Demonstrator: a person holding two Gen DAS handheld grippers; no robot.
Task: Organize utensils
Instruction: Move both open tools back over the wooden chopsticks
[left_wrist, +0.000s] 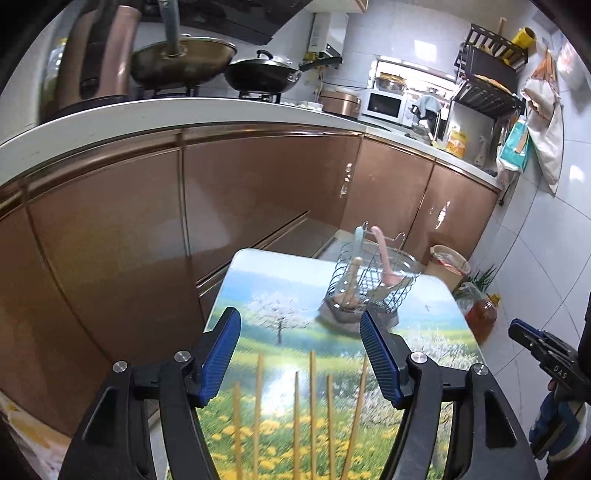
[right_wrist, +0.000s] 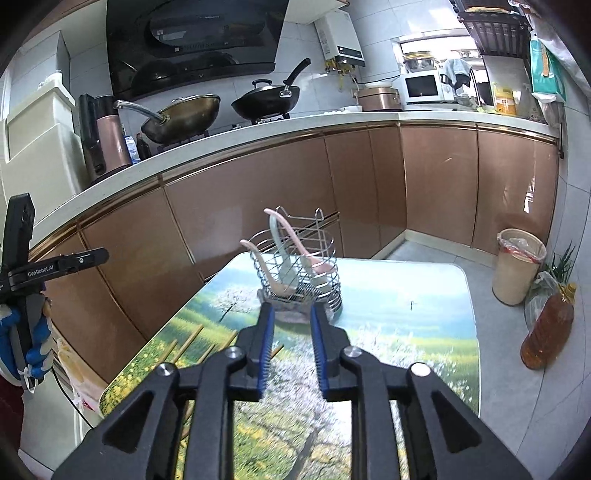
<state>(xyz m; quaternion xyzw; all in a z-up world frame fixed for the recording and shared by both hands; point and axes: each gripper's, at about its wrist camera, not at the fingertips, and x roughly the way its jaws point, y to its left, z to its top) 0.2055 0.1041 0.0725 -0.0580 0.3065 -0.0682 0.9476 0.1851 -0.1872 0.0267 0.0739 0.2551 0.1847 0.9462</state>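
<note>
A wire utensil basket (left_wrist: 373, 282) stands at the far end of the picture-printed table (left_wrist: 258, 295); it also shows in the right wrist view (right_wrist: 301, 273). It holds three spoons: pink (right_wrist: 291, 230), pale blue (right_wrist: 275, 236) and beige (right_wrist: 258, 262). Several wooden chopsticks (left_wrist: 312, 413) lie side by side on the table just under my left gripper (left_wrist: 300, 325), which is open and empty above them. In the right wrist view the chopsticks (right_wrist: 192, 341) lie to the left. My right gripper (right_wrist: 290, 314) is open a little and empty, short of the basket.
Brown cabinets (left_wrist: 240, 192) and a white counter with woks (right_wrist: 266, 99) run behind the table. A lined bin (right_wrist: 519, 264), an oil bottle (right_wrist: 550, 328) and greens stand on the floor to the right. The other gripper shows at the edge of each view (left_wrist: 546, 354).
</note>
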